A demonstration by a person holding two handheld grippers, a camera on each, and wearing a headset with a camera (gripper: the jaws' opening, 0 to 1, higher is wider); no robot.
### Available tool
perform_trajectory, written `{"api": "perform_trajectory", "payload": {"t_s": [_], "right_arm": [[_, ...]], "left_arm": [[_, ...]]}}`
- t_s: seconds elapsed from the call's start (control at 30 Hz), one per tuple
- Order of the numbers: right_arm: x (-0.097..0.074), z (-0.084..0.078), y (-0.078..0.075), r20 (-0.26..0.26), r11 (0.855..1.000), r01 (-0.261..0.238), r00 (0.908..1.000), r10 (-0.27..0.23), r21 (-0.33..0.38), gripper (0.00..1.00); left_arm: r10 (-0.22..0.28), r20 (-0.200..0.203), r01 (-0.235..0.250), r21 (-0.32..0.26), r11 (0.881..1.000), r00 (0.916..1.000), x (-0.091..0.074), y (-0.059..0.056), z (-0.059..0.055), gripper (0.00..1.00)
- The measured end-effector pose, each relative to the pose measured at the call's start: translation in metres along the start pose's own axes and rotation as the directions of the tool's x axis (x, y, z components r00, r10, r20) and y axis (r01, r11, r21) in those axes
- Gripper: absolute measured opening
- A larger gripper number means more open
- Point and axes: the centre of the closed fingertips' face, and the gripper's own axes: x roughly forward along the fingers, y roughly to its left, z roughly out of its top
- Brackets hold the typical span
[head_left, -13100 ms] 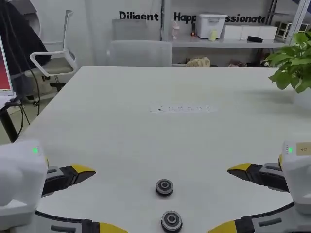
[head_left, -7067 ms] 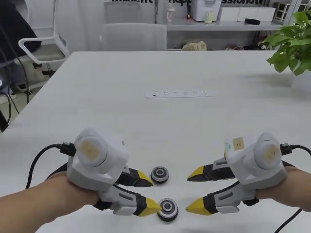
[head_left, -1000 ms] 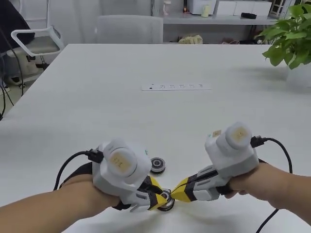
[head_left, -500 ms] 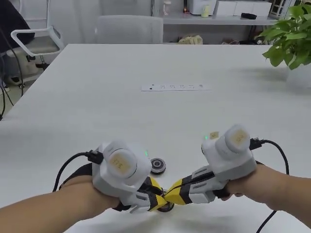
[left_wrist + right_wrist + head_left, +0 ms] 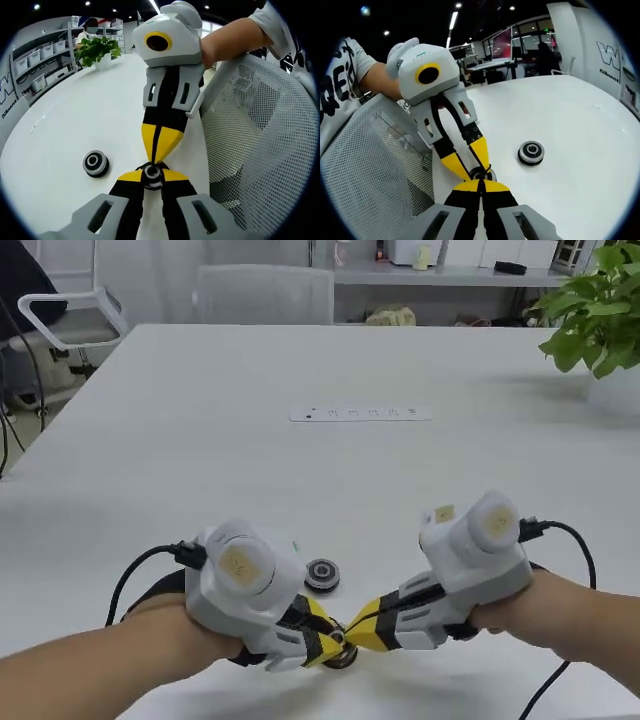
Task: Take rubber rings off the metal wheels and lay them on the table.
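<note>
Held wheel (image 5: 152,176) is located at the near edge of the table (image 5: 300,480), directly in front of the person. It is clamped between the yellow tips of the left gripper (image 5: 152,173), whose jaws are closed down to the width of the wheel, one tip on each side. In the left gripper view the hub is seen face-on between those tips.

The right gripper (image 5: 481,184) is brought in from the opposite side, nose to nose with the left one. Its jaws are pressed together with no visible gap, and the joined tips are touching the rim of the held wheel. Whether rubber is pinched between them cannot be determined, as the contact point is covered by the tips.

A second wheel (image 5: 322,575) is lying flat on the table just beyond the two grippers and apart from both. A rubber ring (image 5: 531,161) is seen as a dark band seated around its rim.

Further up the table, well apart from the wheels, a white power strip (image 5: 360,414) is set flush in the surface. A potted plant (image 5: 590,300) is standing at the far right corner, and a grey chair (image 5: 265,295) is placed at the far end. A mesh chair back (image 5: 260,130) is seen just beside the near table edge in both gripper views.
</note>
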Motion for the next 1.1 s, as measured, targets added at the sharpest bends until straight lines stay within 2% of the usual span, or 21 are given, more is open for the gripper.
{"api": "perform_trajectory", "payload": {"t_s": [0.3, 0.4, 0.7, 0.93, 1.1], "right_arm": [[-0.003, 0.003, -0.001, 0.014, 1.0, 0.001, 0.9999, -0.001, 0.01, 0.0], [-0.004, 0.005, -0.002, 0.023, 1.0, 0.002, 0.9997, -0.002, 0.014, 0.0], [-0.008, 0.009, -0.002, 0.044, 1.0, 0.007, 0.999, -0.008, 0.022, 0.0], [-0.009, 0.012, -0.001, 0.054, 1.0, 0.004, 0.9985, -0.005, 0.02, 0.0], [-0.01, 0.015, 0.002, 0.06, 1.0, 0.002, 0.9982, -0.003, 0.017, 0.0]], "left_arm": [[-0.02, -0.007, 0.02, 0.019, 1.0, 0.9998, -0.003, -0.002, 0.002, 0.13], [-0.022, 0.015, 0.022, 0.012, 1.0, 0.9996, -0.009, -0.002, 0.009, 0.14], [-0.008, 0.075, 0.009, -0.008, 1.0, 0.9972, -0.028, -0.002, 0.02, 0.2], [0.022, 0.116, -0.018, -0.035, 0.999, 0.993, -0.047, 0.0, 0.022, 0.26], [0.037, 0.134, -0.03, -0.053, 0.998, 0.9903, -0.06, 0.0, 0.019, 0.3]]}}
